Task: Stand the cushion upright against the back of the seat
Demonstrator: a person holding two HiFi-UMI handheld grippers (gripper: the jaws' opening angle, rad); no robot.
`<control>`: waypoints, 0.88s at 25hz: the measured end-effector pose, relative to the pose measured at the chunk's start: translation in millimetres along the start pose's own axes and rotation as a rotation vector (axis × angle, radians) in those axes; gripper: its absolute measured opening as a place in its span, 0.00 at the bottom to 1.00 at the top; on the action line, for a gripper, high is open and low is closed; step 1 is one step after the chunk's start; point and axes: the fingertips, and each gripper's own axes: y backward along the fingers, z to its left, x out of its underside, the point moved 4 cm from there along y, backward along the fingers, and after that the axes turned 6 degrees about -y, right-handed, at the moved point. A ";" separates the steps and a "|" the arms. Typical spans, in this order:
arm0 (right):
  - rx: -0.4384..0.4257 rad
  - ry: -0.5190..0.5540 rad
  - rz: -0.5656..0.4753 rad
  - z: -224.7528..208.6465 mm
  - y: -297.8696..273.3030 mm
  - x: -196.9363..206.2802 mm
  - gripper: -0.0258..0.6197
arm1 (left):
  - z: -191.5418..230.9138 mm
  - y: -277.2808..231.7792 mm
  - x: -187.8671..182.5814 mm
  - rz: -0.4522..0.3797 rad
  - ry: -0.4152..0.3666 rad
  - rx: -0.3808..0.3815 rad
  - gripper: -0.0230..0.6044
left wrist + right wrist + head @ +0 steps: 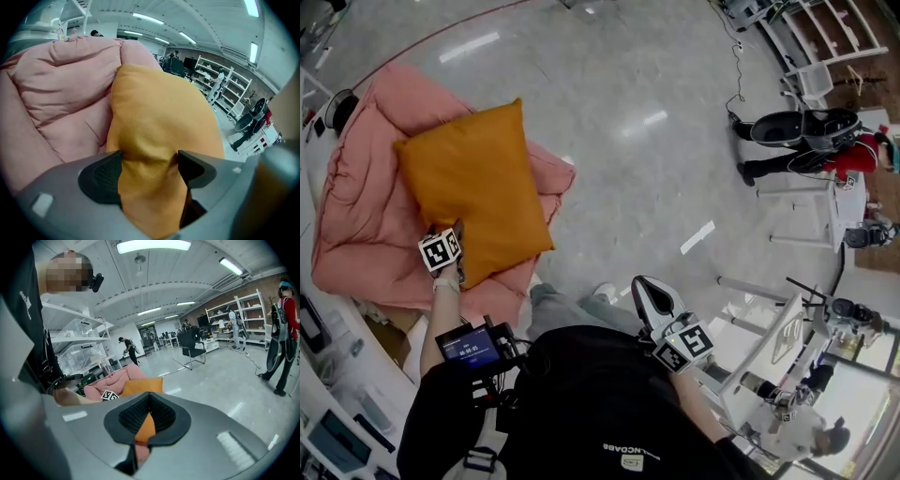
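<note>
An orange cushion (478,183) lies slanted across a pink padded floor seat (366,206), its right side over the seat's edge. My left gripper (456,230) is at the cushion's near edge. In the left gripper view the jaws (150,164) stand wide, with a fold of the cushion (159,108) between the pads and the pink seat (61,93) rising behind it. My right gripper (643,287) hangs by my body, away from the seat. Its jaws (149,413) are shut with nothing in them. Past them I see the cushion (143,386) and the seat (119,376) in the distance.
Glossy grey floor surrounds the seat. To the right stand a person in red (853,155) bent over a black chair, white table frames (825,216) and shelving. A cable (736,75) runs across the floor. White shelves (328,394) close in at the lower left.
</note>
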 end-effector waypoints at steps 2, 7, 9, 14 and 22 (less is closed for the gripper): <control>-0.002 -0.012 0.001 1.6 -4.7 3.1 0.05 | 2.5 -4.6 1.4 0.015 0.001 0.007 0.63; 0.005 -0.023 0.004 -3.6 -7.0 1.2 0.05 | -1.0 -7.8 0.1 0.029 0.011 0.009 0.49; 0.010 -0.027 -0.004 -5.0 -4.7 -0.3 0.05 | -3.8 -4.1 -1.0 0.029 0.019 0.020 0.37; -0.014 -0.029 -0.013 -5.3 -1.0 -4.4 0.05 | -19.6 21.8 -2.3 -0.037 -0.004 0.008 0.10; -0.131 0.000 -0.005 1.9 0.0 -7.1 0.05 | -64.9 85.0 -20.9 -0.250 0.089 0.151 0.08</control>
